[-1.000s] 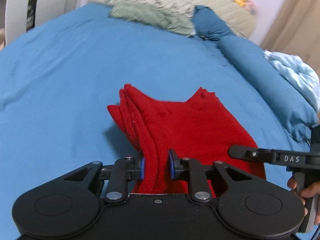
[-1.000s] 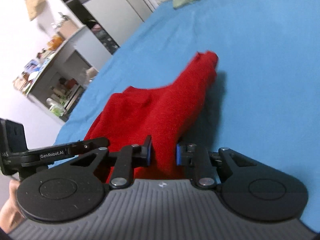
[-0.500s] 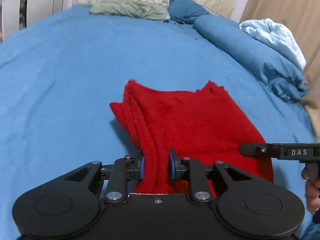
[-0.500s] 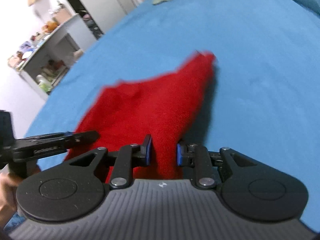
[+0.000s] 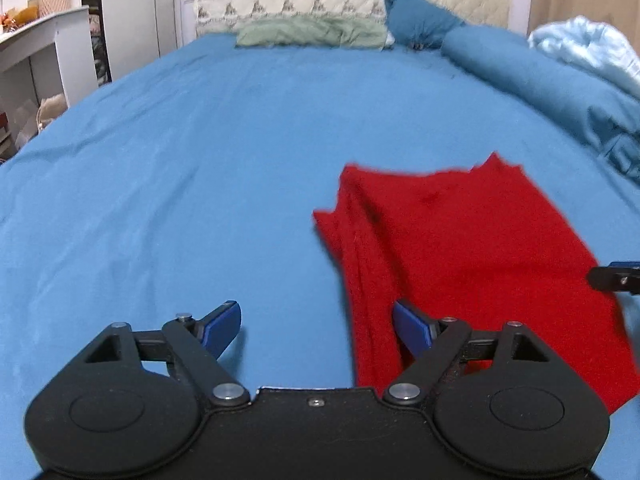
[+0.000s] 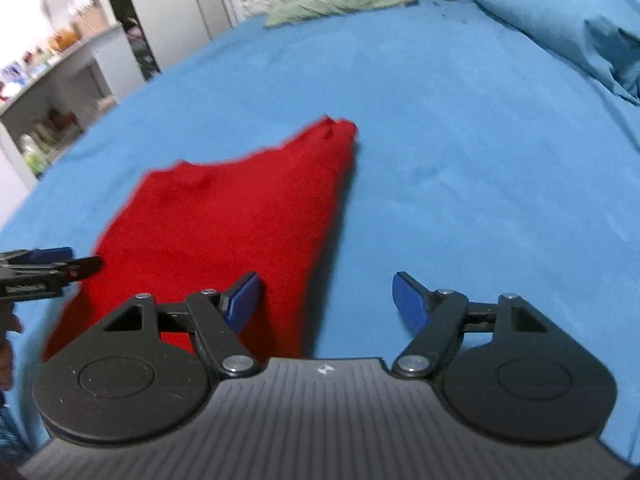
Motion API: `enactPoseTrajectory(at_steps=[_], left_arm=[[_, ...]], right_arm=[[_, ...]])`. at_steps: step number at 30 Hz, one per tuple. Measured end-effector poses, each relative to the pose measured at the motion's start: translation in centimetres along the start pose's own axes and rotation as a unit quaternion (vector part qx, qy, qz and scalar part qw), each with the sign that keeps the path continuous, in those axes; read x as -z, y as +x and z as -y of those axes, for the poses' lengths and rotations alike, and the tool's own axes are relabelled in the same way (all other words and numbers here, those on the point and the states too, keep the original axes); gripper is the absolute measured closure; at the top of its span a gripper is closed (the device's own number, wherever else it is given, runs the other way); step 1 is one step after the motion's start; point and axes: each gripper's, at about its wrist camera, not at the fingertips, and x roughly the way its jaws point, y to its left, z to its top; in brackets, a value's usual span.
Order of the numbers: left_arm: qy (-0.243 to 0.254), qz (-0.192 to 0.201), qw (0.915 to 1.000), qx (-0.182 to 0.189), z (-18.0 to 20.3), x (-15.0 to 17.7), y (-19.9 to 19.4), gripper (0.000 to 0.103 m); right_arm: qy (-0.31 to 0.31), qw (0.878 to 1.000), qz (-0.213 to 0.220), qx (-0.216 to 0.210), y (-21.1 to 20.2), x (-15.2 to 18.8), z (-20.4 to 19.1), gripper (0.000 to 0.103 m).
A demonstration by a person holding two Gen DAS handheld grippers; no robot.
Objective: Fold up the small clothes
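A folded red garment (image 5: 460, 256) lies flat on the blue bedsheet (image 5: 180, 160). My left gripper (image 5: 316, 328) is open and empty, with the garment's near left edge by its right finger. In the right wrist view the garment (image 6: 224, 224) lies left of centre. My right gripper (image 6: 324, 300) is open and empty, its left finger over the garment's near right edge. Each gripper's tip shows at the edge of the other's view.
A green cloth (image 5: 312, 32) and a blue pillow (image 5: 416, 20) lie at the quilted headboard. A rolled blue duvet (image 5: 552, 84) and pale blue bedding (image 5: 588, 48) line the right side. White shelves (image 6: 60, 92) stand left of the bed.
Both grippers have opened and let go of the red garment. It now lies on the sheet. Both grippers have shifted outward from it.
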Motion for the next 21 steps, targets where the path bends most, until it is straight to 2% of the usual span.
enactPoseTrajectory(at_steps=[4,8,14,15,16,17,19,21], left_arm=[[-0.001,-0.006,1.0,0.006,-0.5,0.4,1.0,0.016],[-0.002,-0.001,1.0,-0.001,-0.4,-0.3,-0.8,0.019],[-0.016,0.05,0.9986,0.013,0.0,-2.2,-9.4,0.017],[-0.015,0.057,0.9981,0.016,0.2,-2.5,-11.0,0.016],[-0.013,0.067,0.9975,0.018,0.6,-2.9,-13.0,0.009],[-0.013,0.077,0.9968,0.019,1.1,-3.2,-14.7,0.0],[-0.018,0.095,0.9952,0.016,1.7,-3.2,-18.2,0.0],[-0.021,0.095,0.9952,0.012,2.1,-3.0,-20.7,0.0]], right_arm=[[0.003,1.0,-0.004,0.016,1.2,1.1,0.4,0.013],[0.005,1.0,0.008,0.016,0.3,0.5,-0.3,0.013],[-0.02,0.998,0.061,0.009,-7.0,-1.6,-3.1,0.011],[-0.023,0.997,0.068,0.011,-8.6,-1.9,-3.7,0.005],[-0.025,0.997,0.076,0.017,-10.4,-2.2,-4.4,0.0],[-0.026,0.996,0.08,0.024,-12.0,-2.5,-5.1,0.0],[-0.029,0.995,0.092,0.038,-15.0,-2.6,-6.3,0.0],[-0.035,0.994,0.09,0.058,-17.6,-2.5,-7.6,0.0]])
